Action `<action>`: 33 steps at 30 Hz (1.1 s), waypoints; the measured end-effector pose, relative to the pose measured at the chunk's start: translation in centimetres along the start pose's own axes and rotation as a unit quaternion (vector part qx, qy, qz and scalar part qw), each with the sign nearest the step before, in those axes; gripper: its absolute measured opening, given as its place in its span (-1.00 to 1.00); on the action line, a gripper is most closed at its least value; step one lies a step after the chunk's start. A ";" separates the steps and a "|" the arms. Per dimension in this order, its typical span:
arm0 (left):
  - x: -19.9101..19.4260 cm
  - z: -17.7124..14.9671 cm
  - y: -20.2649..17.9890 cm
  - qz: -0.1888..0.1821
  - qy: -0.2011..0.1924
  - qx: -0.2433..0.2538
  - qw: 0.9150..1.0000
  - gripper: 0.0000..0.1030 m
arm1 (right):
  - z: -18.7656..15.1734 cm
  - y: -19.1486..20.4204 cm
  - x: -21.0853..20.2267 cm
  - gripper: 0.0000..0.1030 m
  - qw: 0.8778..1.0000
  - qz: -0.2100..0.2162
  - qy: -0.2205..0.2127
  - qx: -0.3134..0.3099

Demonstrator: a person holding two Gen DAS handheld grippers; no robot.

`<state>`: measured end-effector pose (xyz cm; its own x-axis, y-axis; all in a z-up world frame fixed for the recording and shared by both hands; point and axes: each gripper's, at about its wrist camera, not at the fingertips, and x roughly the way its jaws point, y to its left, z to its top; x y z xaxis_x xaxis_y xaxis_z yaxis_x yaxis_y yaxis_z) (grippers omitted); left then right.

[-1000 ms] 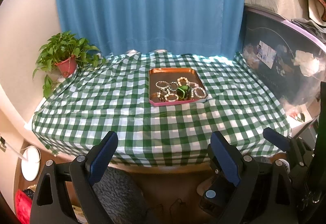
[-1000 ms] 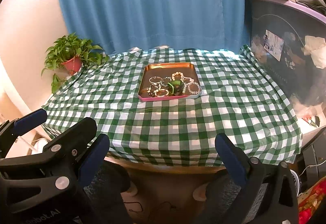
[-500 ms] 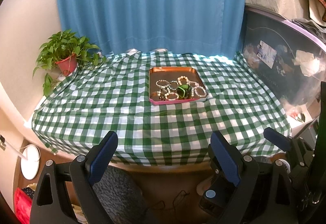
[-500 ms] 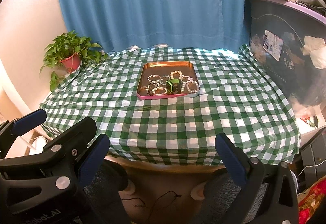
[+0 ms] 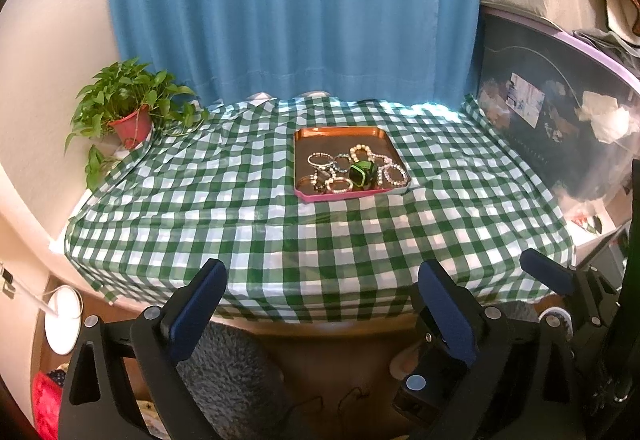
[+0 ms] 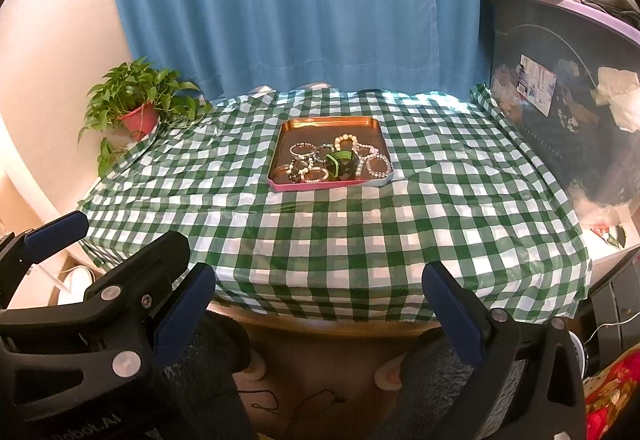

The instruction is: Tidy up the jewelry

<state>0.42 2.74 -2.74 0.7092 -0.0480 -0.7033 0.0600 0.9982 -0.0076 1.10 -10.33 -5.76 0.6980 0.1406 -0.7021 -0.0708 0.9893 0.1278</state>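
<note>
Both views have barely shifted since a second ago: we hold the left tool [image 5: 320, 304] and right tool [image 6: 320, 304] wide open and empty before the table's [image 5: 248, 224] near edge, the bracelets [image 5: 354, 169] heaped in the tray [image 5: 336, 131] toward its far edge.

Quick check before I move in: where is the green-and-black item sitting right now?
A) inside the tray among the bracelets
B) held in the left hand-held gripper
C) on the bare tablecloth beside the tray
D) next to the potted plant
A: the green-and-black item lies inside the tray among the beaded bracelets, while the left hand-held gripper and right hand-held gripper are both open and empty.
</note>
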 end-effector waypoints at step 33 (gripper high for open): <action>-0.9 -1.2 -0.3 -0.023 0.002 0.005 1.000 0.99 | -0.7 0.9 -1.0 1.00 1.000 0.008 0.002 0.000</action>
<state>-1.07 2.49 -3.00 0.7030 -0.0943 -0.7049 0.1000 0.9944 -0.0334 -0.17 -9.52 -5.37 0.6944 0.1569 -0.7023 -0.0817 0.9868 0.1396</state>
